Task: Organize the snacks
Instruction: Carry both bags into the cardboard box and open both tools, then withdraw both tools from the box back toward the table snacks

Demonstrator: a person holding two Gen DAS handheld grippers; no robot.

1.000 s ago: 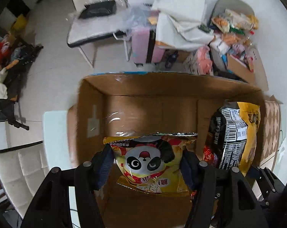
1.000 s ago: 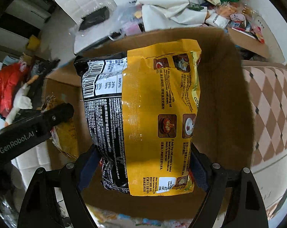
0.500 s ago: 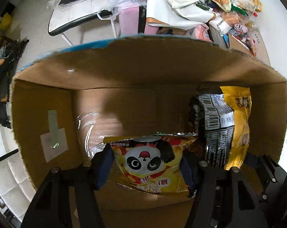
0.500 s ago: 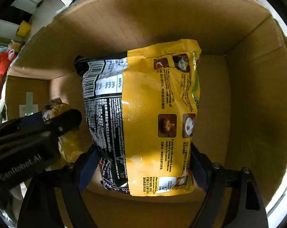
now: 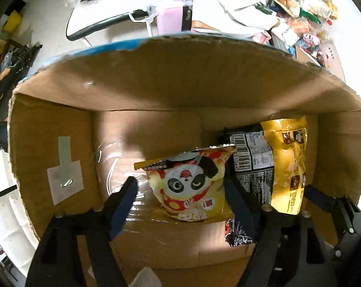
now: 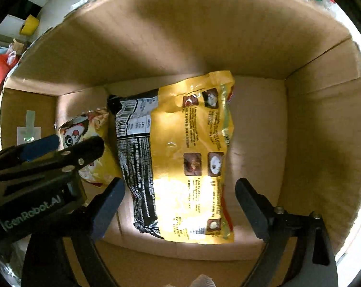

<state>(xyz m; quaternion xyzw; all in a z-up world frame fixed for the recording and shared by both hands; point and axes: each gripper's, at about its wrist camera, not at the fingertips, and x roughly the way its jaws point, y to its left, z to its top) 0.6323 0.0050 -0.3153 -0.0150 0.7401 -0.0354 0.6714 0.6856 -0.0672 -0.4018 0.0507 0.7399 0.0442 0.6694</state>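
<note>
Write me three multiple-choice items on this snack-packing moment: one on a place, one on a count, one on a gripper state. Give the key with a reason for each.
1. Where does the panda snack bag lie?
A. On the floor outside
B. Inside the cardboard box
C. On a chair

2. How many packets are in the box?
A. Two
B. Four
C. None

3. How is the right hand-held gripper?
A. Shut on the yellow-and-black packet
B. Open, fingers off the packet
C. Out of view

Key: 1 B, box walls surround the bag; 2 A, only the panda bag and the yellow-and-black packet show; 3 B, gaps show on both sides of the packet. The left hand-held gripper is open too.
</note>
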